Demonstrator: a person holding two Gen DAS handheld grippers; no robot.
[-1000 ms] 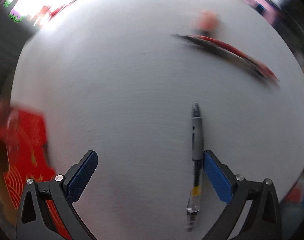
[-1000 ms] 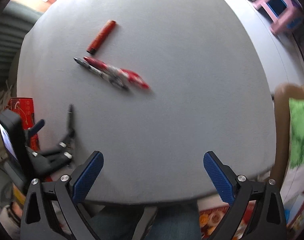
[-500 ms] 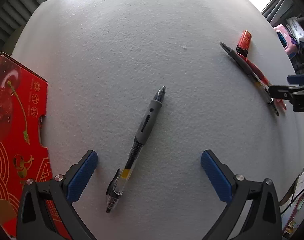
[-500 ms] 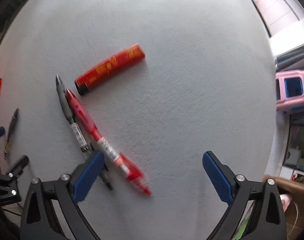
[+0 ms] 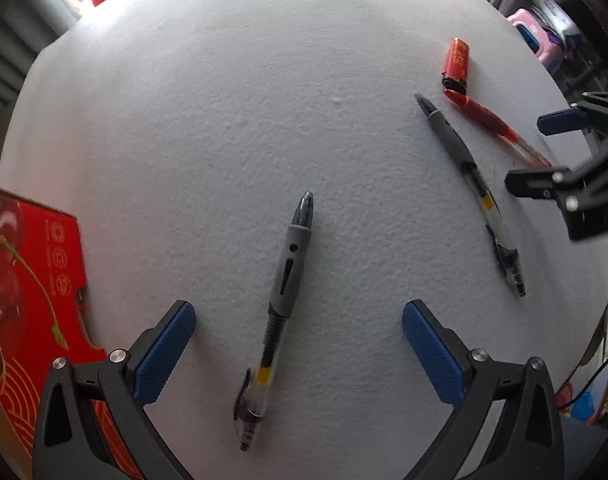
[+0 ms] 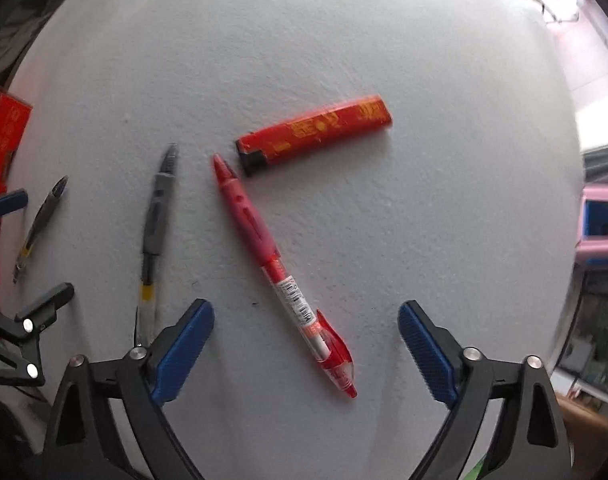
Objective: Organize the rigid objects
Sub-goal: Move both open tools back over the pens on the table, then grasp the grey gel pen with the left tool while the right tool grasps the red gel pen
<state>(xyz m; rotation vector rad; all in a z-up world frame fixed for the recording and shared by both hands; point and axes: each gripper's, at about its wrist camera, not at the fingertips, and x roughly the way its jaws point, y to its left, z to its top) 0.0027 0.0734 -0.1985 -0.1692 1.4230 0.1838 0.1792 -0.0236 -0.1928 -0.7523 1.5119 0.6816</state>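
A round white table (image 5: pixel 224 120) with a finely textured top fills both views; a red printed box (image 5: pixel 28 280) lies at its left edge, and a pink stool (image 6: pixel 600 228) stands beyond its right edge.

Left wrist view, near to far: the left gripper (image 5: pixel 298 354) hovers over the table with its blue-padded fingers (image 5: pixel 164 352) spread wide and nothing between the pads. A grey-grip pen (image 5: pixel 282 304) lies on the table between the fingers, touching neither, its clear clip end nearest the camera and its tip pointing away. Well apart to the right lies a second grey pen (image 5: pixel 470 192), angled with its tip toward the far left. Just beyond it lies the red pen (image 5: pixel 492 126), whose tip almost meets the dark end of the red lighter (image 5: pixel 457 65), the farthest item.

Right wrist view, near to far: the right gripper (image 6: pixel 306 350) is likewise spread wide and empty. The clip end of the red pen (image 6: pixel 280 272) lies between its fingers (image 6: pixel 428 354), the barrel running away to the upper left. The second grey pen (image 6: pixel 154 232) lies just beside the left finger. The red lighter (image 6: pixel 316 134) lies crosswise beyond the red pen's tip. At the far left edge appear the first grey pen (image 6: pixel 40 224) and the left gripper (image 6: pixel 16 248).
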